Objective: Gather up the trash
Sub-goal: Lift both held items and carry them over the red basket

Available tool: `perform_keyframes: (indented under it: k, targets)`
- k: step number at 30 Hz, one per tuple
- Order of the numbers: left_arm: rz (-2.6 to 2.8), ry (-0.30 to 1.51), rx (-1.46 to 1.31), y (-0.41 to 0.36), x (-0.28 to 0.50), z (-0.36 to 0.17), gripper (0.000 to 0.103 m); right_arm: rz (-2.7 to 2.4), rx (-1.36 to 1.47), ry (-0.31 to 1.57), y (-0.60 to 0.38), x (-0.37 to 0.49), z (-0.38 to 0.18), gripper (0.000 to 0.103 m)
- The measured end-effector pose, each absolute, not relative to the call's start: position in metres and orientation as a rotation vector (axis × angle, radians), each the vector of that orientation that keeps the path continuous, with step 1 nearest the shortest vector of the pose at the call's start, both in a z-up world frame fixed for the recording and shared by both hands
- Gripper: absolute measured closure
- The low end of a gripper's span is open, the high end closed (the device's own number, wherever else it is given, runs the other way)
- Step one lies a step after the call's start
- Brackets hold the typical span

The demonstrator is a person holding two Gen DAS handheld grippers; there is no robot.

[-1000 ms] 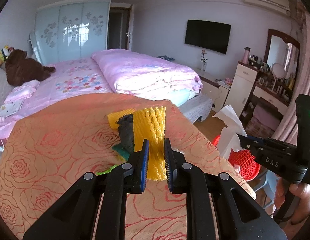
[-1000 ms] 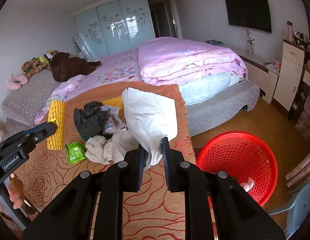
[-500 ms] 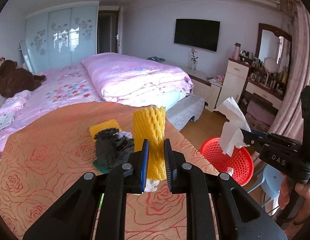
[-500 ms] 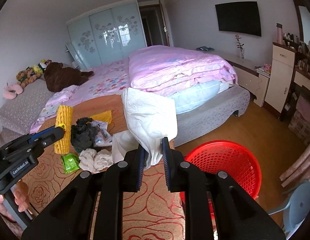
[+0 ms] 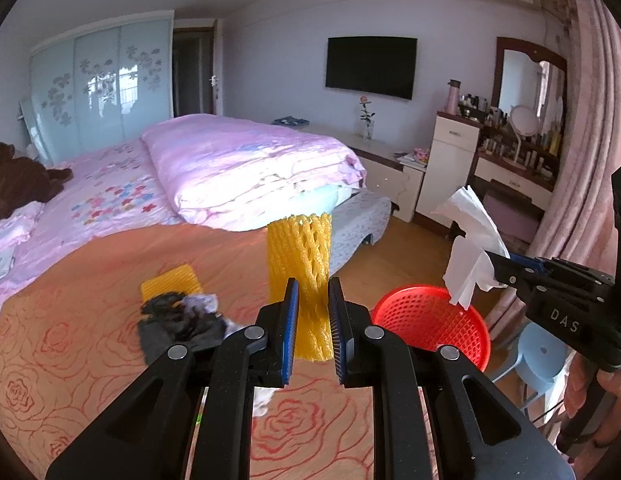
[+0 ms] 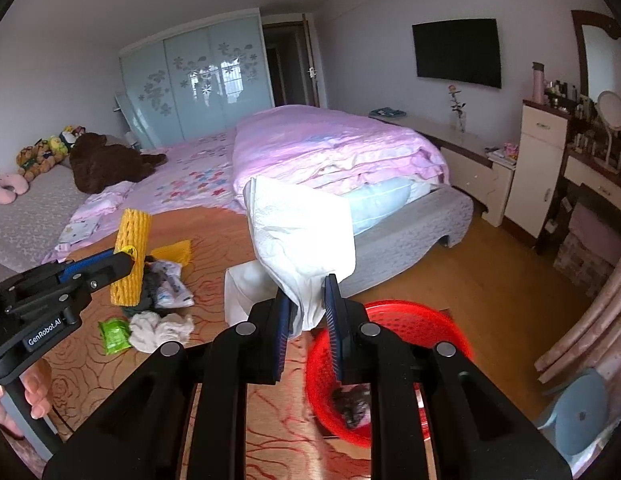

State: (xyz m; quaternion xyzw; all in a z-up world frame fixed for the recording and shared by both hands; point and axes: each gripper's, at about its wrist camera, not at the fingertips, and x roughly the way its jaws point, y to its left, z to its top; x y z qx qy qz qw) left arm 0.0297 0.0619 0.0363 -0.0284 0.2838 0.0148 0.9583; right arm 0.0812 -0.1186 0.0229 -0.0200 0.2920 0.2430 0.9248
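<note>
Trash on the worktop: a loose heap lies on the rose-patterned worktop [image 5: 90,340] — a dark crumpled wad [image 6: 152,280], a printed wrapper [image 6: 170,286], a green packet [image 6: 115,334], a white crumpled tissue [image 6: 160,328] and a flat yellow foam piece [image 6: 174,252], all well to the left of the red basket [image 6: 426,320].
Left tool: the left tool [image 5: 313,320] is clenched on a yellow foam net sleeve [image 5: 300,264], which stands upright between the blue pads, lifted clear of the heap.
Right tool: the right tool [image 6: 306,320] is clenched on a white paper sheet [image 6: 302,232] (pinched at its lower tip, the rest billowing above the pads).
Red basket: it stands on the wooden floor just beside the worktop's edge, below the right tool; a dark clump [image 6: 352,400] lies inside it.
Left hand pose: the tool points forward and somewhat down, over the worktop to the left of the red basket; fingers [image 6: 36,390] wrap its handle.
Right hand pose: tilted down likewise, with the paper hanging above the red basket's rim.
</note>
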Motion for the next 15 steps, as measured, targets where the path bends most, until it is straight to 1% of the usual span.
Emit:
perform_keyframes:
  k: [6,15]
  targets:
    - [-0.020,0.585,-0.057,0.042,0.046,0.036,0.089,0.453,-0.020,0.598,-0.142,0.087,0.022,0.086]
    - [-0.079,0.622,-0.029,0.008,0.067,0.026,0.089,0.392,0.061,0.642,-0.172,0.098,0.002,0.086]
